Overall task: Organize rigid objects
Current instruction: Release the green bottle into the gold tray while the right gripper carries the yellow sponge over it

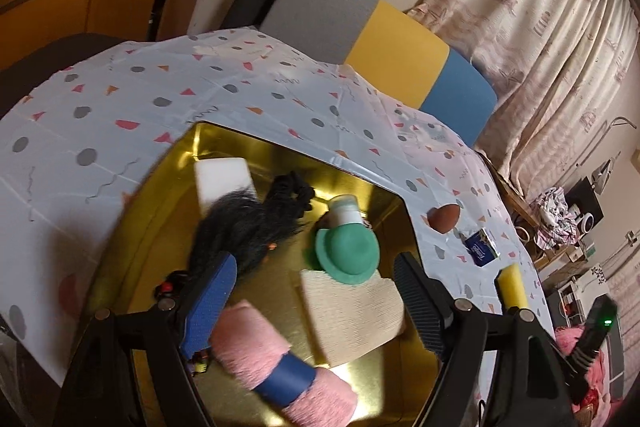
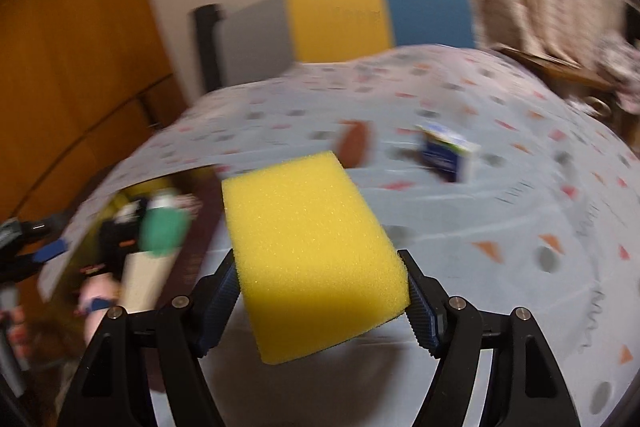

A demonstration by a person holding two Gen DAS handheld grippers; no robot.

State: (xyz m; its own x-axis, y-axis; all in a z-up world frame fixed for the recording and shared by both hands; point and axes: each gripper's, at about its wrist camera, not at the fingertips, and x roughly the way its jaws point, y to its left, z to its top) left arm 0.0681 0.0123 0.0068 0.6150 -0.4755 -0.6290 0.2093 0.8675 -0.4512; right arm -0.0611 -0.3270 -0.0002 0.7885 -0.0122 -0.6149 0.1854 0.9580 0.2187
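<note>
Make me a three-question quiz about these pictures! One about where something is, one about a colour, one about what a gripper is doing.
1. Where is the green hat?
A. in the gold tray
B. on the chair
C. on the floor

2. What colour is the sponge?
A. pink
B. yellow
C. white

3. What is the right gripper doing?
A. hanging open
B. holding a box
C. squeezing the sponge

Answers: 1 A, the hat sits among the tray's things. 2 B, it is plainly yellow. 3 C, both fingers press the sponge's sides.

Yellow sponge block (image 2: pixel 316 251) held aloft (tilted), above patterned cloth
</note>
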